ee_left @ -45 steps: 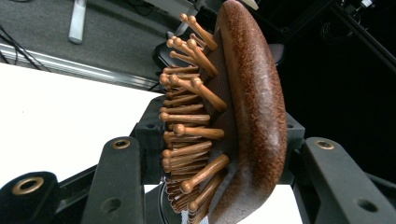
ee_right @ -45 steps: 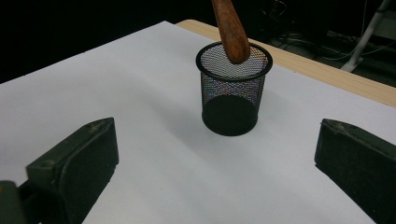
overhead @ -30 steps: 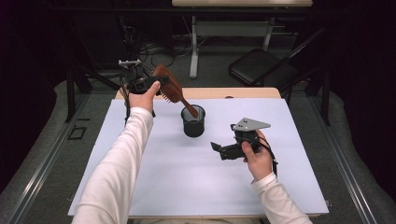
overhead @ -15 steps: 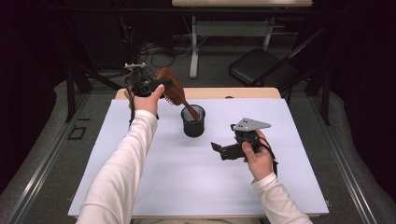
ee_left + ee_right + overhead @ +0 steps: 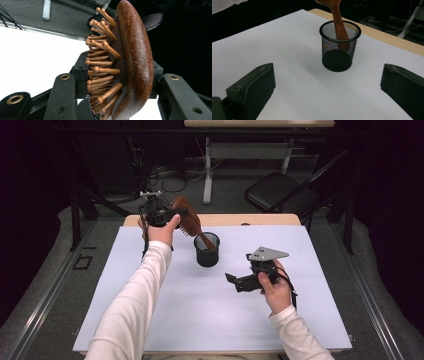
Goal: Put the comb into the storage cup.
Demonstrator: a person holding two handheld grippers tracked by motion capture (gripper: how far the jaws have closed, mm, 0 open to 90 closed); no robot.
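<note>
- The tabletop (image 5: 150,320) takes up the lower middle of the high view; a pale sheet covers it, and a strip of bare wood shows along its far edge.
- A folding chair (image 5: 280,195) stands on the floor beyond the tabletop, in the upper right of the high view.
- The person's two sleeved forearms come in from the bottom edge of the high view, the left one reaching up to the upper left of the tabletop, the right one ending at lower right of centre.
- The wooden hairbrush (image 5: 187,220) sits just above the centre of the high view, tilted, with its head up and to the left and its handle slanting down to the right into the cup. In the left claw's view its rounded back (image 5: 136,62) faces right and its ball-tipped pins point left.
- The black mesh cup (image 5: 207,249) stands upright near the middle of the tabletop; in the right claw's view (image 5: 339,46) it is at upper centre, with the brush handle leaning inside against its rim.
- The left claw (image 5: 172,215) is closed on the head of the brush, one jaw against the pin side and one against the back.
- The right claw (image 5: 231,279) hovers right of the cup and well apart from it, jaws spread wide with nothing between them.
</note>
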